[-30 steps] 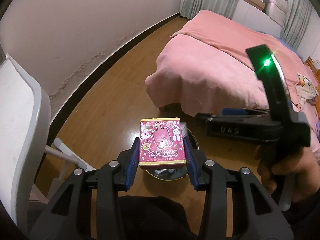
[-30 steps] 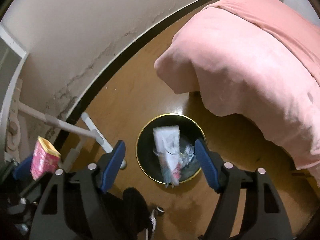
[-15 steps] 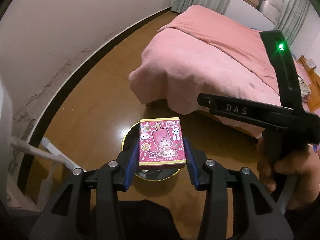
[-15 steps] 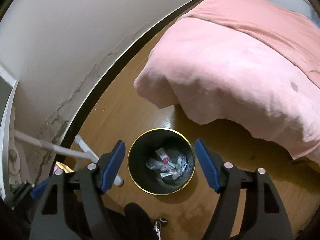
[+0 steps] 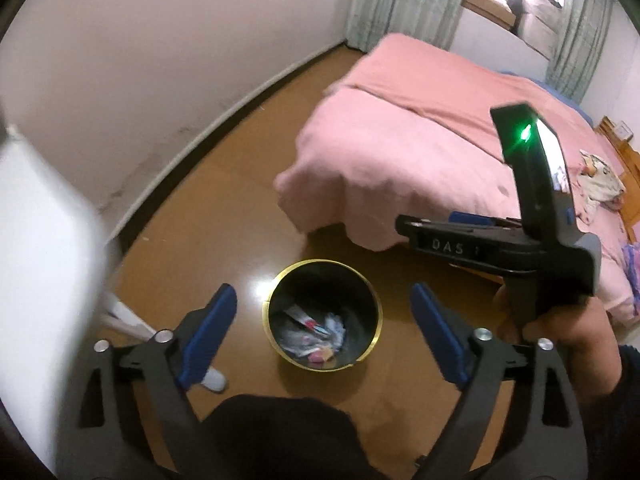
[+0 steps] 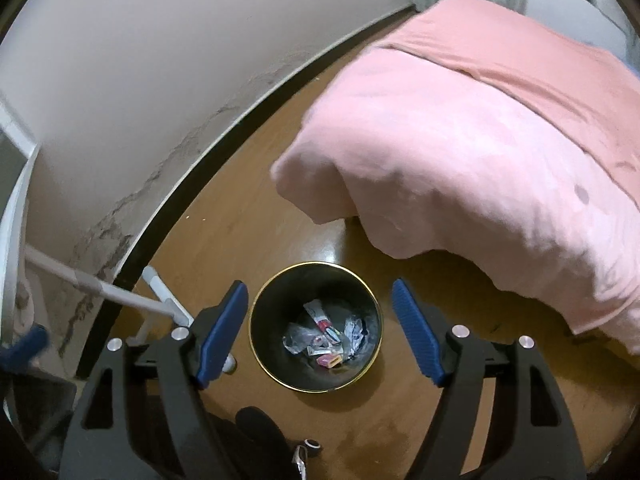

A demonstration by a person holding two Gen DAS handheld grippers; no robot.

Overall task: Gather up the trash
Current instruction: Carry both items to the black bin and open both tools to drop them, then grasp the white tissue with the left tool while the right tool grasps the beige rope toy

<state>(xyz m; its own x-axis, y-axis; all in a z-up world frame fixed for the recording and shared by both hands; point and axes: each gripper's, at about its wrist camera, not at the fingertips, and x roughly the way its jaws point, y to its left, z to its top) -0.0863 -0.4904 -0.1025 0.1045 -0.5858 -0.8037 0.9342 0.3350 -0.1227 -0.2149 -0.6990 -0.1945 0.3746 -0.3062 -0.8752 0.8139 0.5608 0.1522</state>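
A round black trash bin with a gold rim [image 5: 276, 292] [image 6: 256, 312] stands on the wooden floor, holding several wrappers and the small pink box [image 5: 318, 356] [image 6: 329, 360]. My left gripper [image 5: 323, 334] is open and empty, high above the bin. My right gripper [image 6: 319, 332] is open and empty too, also above the bin; in the left wrist view its black body [image 5: 500, 244] shows at the right, held in a hand.
A bed with a pink blanket [image 5: 420, 148] [image 6: 480, 152] stands just beyond the bin. A white chair [image 5: 44, 264] with white legs [image 6: 160, 292] is at the left by the wall. Brown wooden floor surrounds the bin.
My left gripper opened and the pink box fell into the bin. The right gripper stayed open above the bin, a little higher.
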